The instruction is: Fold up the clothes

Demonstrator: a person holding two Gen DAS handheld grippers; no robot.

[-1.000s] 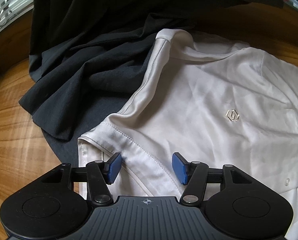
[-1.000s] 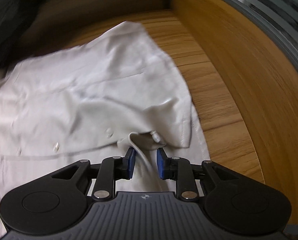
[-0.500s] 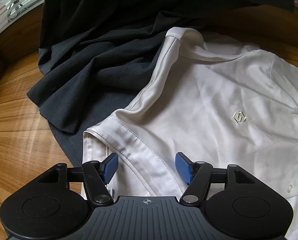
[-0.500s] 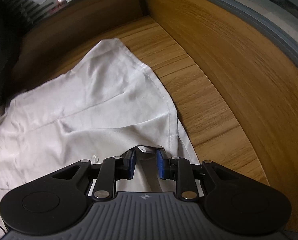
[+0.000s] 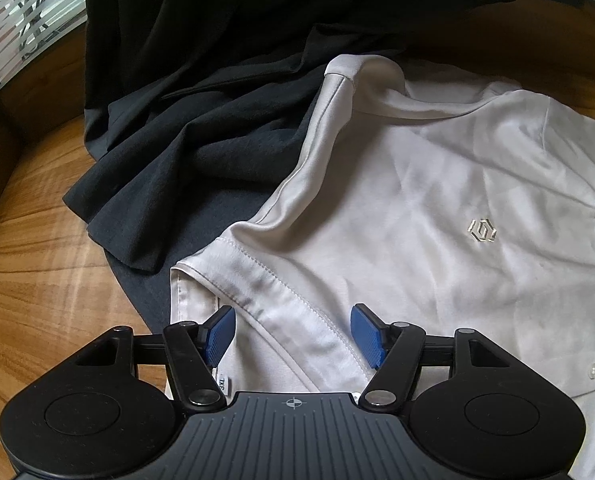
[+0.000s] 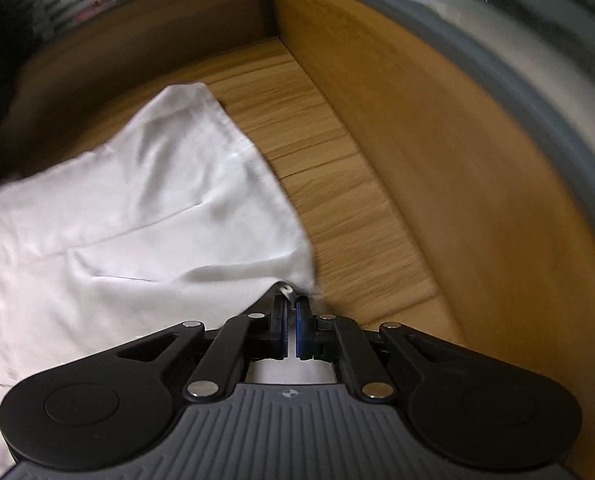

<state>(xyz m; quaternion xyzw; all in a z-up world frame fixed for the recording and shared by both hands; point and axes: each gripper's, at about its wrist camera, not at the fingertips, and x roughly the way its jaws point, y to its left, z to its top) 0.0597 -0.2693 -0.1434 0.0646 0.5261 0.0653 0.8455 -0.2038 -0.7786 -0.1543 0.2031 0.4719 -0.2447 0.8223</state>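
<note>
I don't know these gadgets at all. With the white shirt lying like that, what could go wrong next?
1. The right gripper pinches only a thin edge of the shirt; a pull could let it slip free.
2. The left gripper is open around the collar, so one-sided pulling may skew the shirt.
3. The shirt's left side lies on the black clothes, which could drag along or bunch up under a fold.

Satiny cloth shirt [image 5: 417,200], matt black fabric [image 5: 177,140], grained wood table [image 5: 37,280].
</note>
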